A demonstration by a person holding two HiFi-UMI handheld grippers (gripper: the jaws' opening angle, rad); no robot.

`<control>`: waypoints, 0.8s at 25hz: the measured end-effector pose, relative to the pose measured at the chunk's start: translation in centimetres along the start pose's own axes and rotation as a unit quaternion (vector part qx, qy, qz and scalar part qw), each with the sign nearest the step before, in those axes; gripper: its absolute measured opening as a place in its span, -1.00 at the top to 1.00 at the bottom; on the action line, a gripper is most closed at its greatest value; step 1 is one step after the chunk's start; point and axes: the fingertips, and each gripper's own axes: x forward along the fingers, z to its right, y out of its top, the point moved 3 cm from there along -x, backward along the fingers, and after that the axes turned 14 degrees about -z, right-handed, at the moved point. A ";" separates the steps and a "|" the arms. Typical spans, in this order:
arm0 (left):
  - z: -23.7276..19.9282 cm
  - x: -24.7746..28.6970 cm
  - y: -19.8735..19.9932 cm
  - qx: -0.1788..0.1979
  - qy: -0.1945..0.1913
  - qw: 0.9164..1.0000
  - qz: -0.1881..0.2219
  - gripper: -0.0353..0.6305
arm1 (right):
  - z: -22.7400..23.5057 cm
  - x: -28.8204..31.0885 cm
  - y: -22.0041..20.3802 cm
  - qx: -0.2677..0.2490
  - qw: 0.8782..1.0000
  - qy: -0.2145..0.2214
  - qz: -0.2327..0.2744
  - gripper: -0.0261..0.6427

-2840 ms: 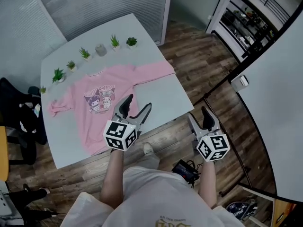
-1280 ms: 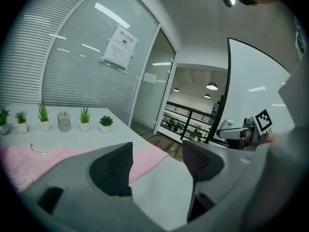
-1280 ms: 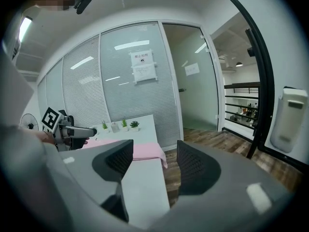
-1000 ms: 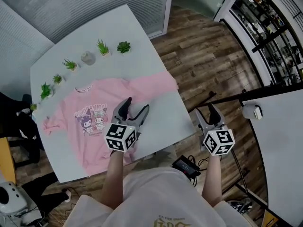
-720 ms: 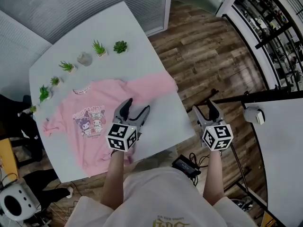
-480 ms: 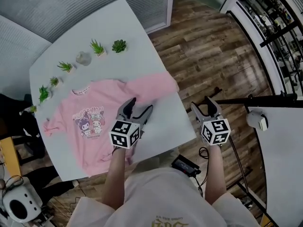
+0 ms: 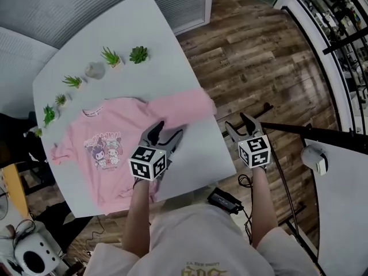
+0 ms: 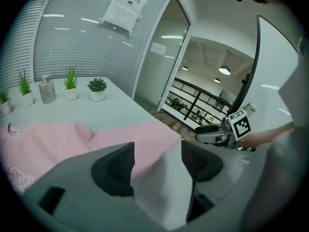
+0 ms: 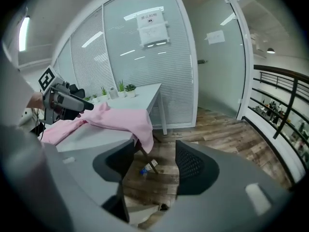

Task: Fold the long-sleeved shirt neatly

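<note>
A pink long-sleeved shirt (image 7: 109, 148) with a cartoon print lies face up on the white table (image 7: 198, 154). One sleeve (image 7: 184, 103) stretches to the table's right edge and its cuff hangs over it (image 9: 137, 124). The other sleeve is bunched at the left. My left gripper (image 7: 168, 129) hovers open above the shirt's lower right part, with pink cloth and bare table between its jaws (image 8: 157, 151). My right gripper (image 7: 237, 121) is open beyond the table's right edge, above the wooden floor (image 9: 152, 161), and holds nothing.
Several small potted plants (image 7: 109, 56) and a grey bottle (image 7: 94, 70) line the table's far edge. A black box with cables (image 7: 223, 200) lies on the floor near my feet. A black stand (image 7: 310, 134) is at the right, and a dark chair (image 7: 17, 142) at the left.
Both grippers have come lower. The right one has drawn in toward the table's right edge and the hanging cuff. The left stays over the shirt's lower right part.
</note>
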 end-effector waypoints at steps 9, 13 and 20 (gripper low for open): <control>-0.9 1.8 -0.5 -0.005 0.020 0.999 -0.042 0.00 | -0.3 5.9 -0.3 -0.089 0.995 0.034 -0.043 0.11; -1.5 2.4 -0.6 -0.009 0.029 0.998 -0.053 0.00 | -0.3 7.7 -0.2 -0.120 0.990 0.043 -0.055 0.11; -1.7 3.0 -0.5 -0.012 0.031 0.998 -0.060 0.04 | -0.5 9.3 0.4 -0.149 0.986 0.061 -0.046 0.17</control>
